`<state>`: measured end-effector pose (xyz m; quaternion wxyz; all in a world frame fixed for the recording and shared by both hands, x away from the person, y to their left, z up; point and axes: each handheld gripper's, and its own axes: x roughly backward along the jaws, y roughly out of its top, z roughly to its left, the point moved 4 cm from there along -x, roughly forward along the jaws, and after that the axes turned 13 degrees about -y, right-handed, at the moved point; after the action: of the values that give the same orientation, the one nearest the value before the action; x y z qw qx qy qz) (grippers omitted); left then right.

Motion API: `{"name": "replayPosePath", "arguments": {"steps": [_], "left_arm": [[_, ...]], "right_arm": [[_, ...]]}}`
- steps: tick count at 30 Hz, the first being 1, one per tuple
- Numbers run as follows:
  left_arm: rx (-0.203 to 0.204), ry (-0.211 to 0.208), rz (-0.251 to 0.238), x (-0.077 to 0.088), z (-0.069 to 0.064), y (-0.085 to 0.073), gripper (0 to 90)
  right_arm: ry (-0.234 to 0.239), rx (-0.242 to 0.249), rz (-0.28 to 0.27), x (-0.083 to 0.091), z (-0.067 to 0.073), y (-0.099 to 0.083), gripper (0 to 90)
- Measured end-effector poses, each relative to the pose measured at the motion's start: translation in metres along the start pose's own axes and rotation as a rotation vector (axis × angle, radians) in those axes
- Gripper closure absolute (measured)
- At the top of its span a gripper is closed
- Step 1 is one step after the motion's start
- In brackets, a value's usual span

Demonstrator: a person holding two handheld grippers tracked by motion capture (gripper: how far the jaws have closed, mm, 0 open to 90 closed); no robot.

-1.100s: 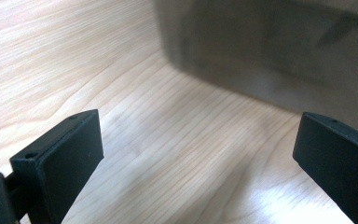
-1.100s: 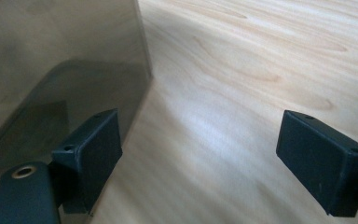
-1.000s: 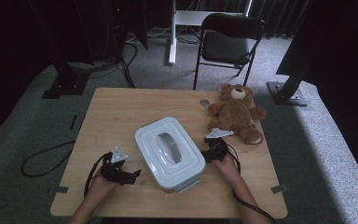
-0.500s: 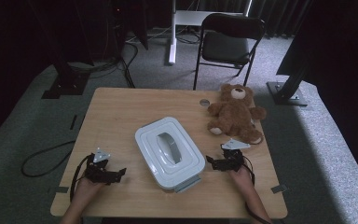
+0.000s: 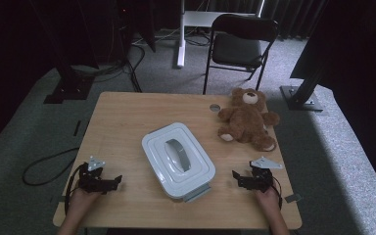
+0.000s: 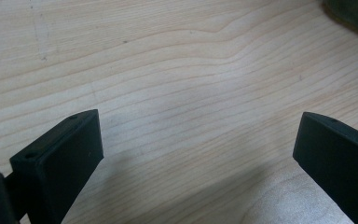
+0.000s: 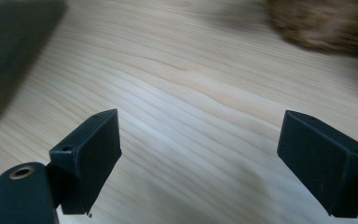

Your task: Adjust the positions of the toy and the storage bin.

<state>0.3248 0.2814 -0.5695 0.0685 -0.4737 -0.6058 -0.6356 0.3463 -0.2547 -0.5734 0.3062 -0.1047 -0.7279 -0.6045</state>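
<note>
1. High view: lidded container (image 5: 178, 160) sits mid-table between your left gripper (image 5: 108, 182) and right gripper (image 5: 239, 178). Probably rigid, light, slick plastic; grip its opposite rims.
2. Left gripper view: jaws wide, empty, over table (image 6: 177, 93).
3. Right gripper view: jaws wide, empty.

Your work surface is a light wooden table (image 5: 127, 122) with visible grain. Near its middle lies a white lidded container (image 5: 177, 159), set at an angle to the edges (its grey handle runs along the lid). Toward the far right corner a brown teddy bear (image 5: 248, 119) lies sprawled on the wood, with a small round grey disc (image 5: 215, 107) just beside it.
</note>
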Motion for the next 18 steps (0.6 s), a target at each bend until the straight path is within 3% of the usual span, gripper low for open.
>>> {"name": "replayPosePath", "arguments": {"steps": [1, 3, 6, 8, 13, 18], "left_arm": [[0.004, 0.0, 0.001, 0.001, 0.002, -0.001, 2.2], [0.004, 0.004, 0.019, 0.001, 0.004, -0.002, 2.2], [0.006, 0.005, 0.025, 0.001, 0.007, -0.005, 2.2], [0.018, 0.009, 0.021, 0.001, 0.008, -0.006, 2.2], [0.031, 0.027, 0.024, 0.002, 0.011, -0.007, 2.2], [0.016, 0.083, 0.01, 0.006, 0.015, -0.008, 2.2]], "right_arm": [[-0.052, -0.015, 0.004, 0.004, -0.004, -0.004, 12.6], [-0.107, -0.033, 0.013, 0.009, -0.01, -0.009, 12.5], [-0.157, -0.097, 0.025, 0.015, -0.02, -0.016, 12.4], [-0.193, -0.109, 0.04, 0.018, -0.025, -0.021, 12.4], [-0.226, -0.119, 0.077, 0.021, -0.029, -0.03, 12.4], [-0.242, -0.121, 0.12, 0.019, -0.03, -0.032, 12.4]]}}
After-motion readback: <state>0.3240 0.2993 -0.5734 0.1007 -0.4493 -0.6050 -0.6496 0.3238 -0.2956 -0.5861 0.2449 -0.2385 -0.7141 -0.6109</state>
